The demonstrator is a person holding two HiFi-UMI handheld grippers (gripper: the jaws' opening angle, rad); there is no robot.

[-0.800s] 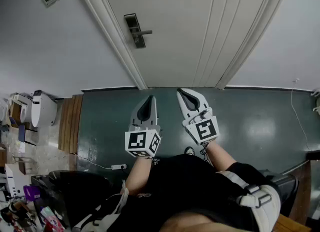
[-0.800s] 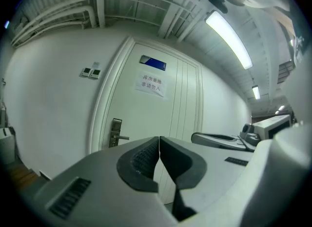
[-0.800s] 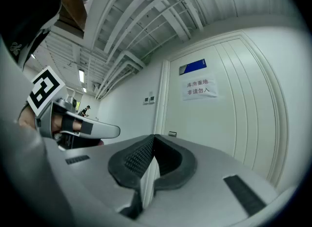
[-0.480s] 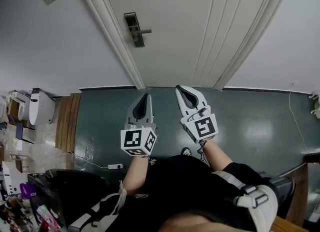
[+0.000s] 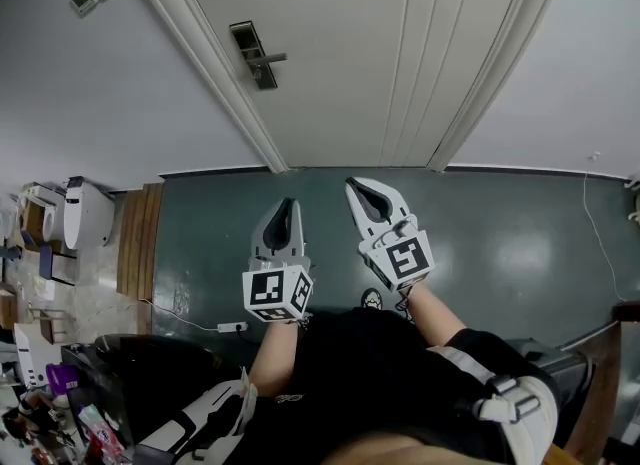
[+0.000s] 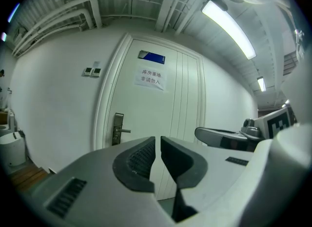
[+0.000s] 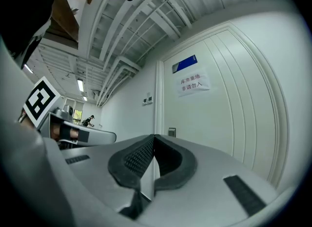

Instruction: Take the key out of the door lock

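The door lock (image 5: 253,51) stood well ahead and leftward; left tongs (image 5: 284,205) nearer, right tongs (image 5: 362,189) alongside. Both clenched, empty. The key was apparently too small to discern.

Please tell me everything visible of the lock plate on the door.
The lock plate is a narrow upright rectangle, grey metal as it looks, darker in its upper part, fixed on the white door near its left edge. A slim lever handle stands out level from it toward the door's middle. Nothing touches it: the left tool and right tool are well short of it. No key can be made out at this size.
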